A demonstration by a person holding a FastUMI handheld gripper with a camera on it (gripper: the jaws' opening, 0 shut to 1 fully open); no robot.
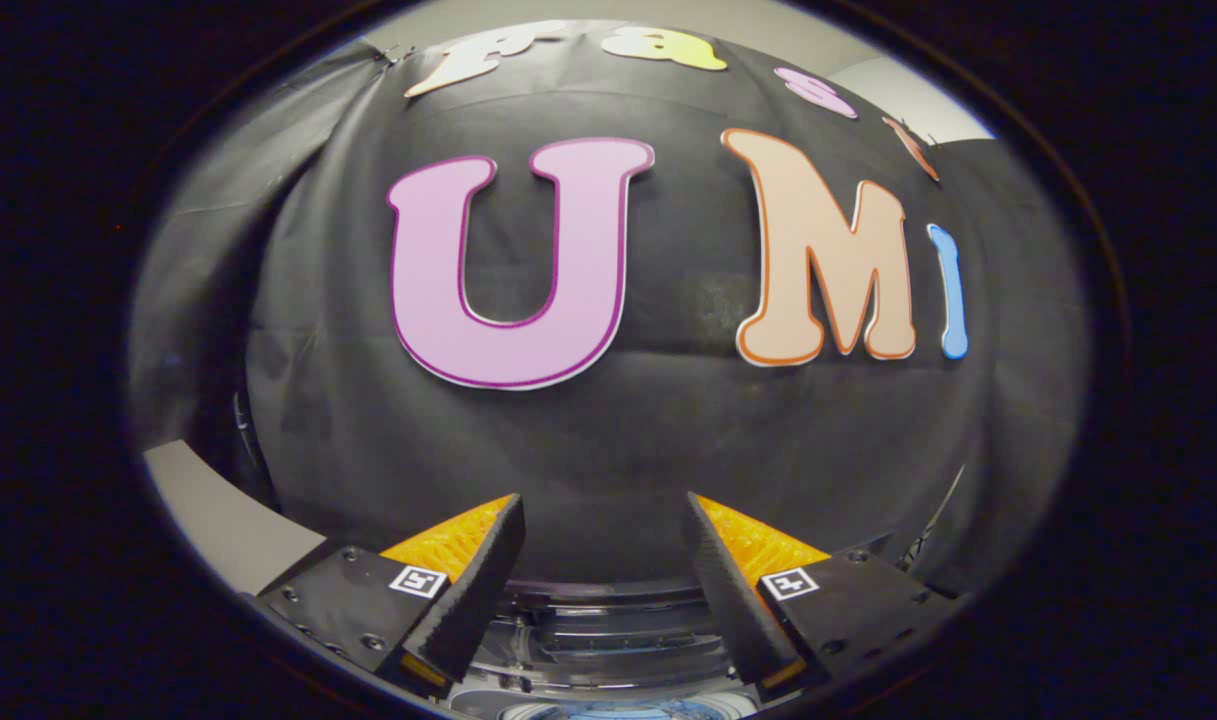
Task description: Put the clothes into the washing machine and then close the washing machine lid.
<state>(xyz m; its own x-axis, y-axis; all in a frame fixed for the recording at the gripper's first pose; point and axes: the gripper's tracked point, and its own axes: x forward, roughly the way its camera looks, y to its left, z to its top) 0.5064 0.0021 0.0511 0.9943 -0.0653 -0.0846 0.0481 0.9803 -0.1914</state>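
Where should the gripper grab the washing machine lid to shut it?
Probably by the curved rim of the clear lid, coming from above. That rim lies between and just below the open gripper, whose fingers hold nothing. The lid's front edge is too hidden to judge better.

Gripper (pixel 604 520) fingers spread apart with nothing between them, open air ahead up to the black cloth wall (pixel 608 440) that blocks the way beyond, washing machine (pixel 598 640) top sitting close below the fingers.
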